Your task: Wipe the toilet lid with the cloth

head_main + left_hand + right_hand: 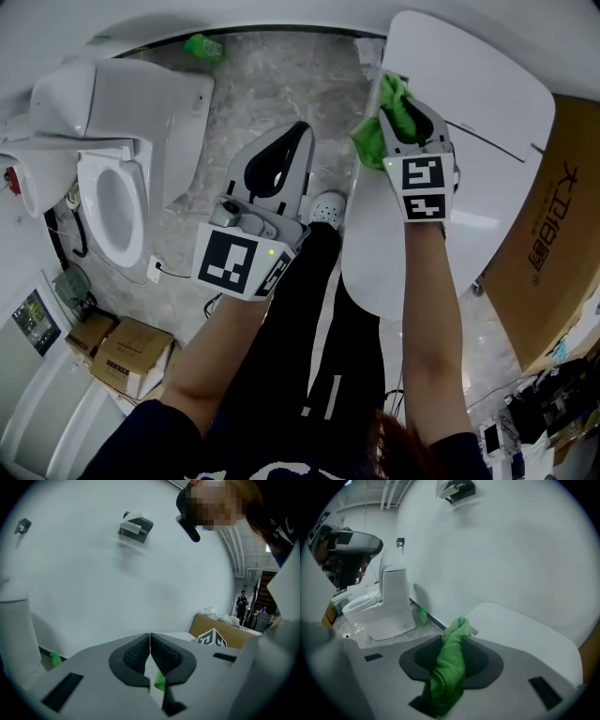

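The toilet lid point(473, 103) is a big white rounded panel at the upper right of the head view, and it also shows ahead in the right gripper view point(520, 630). My right gripper point(398, 108) hangs over the lid's left edge, shut on a bunched green cloth point(373, 136). In the right gripper view the cloth point(451, 667) fills the gap between the jaws of the right gripper point(453, 639) and pokes out past the tips. My left gripper point(298, 131) is held over the floor to the left of the lid. Its jaws point(150, 639) meet with nothing between them.
A white toilet point(112, 187) with its seat down stands at the left on the marbled floor. A green bottle point(204, 47) stands by the far wall. Cardboard boxes point(122, 352) sit at the lower left, and a large one point(553, 234) is right of the lid.
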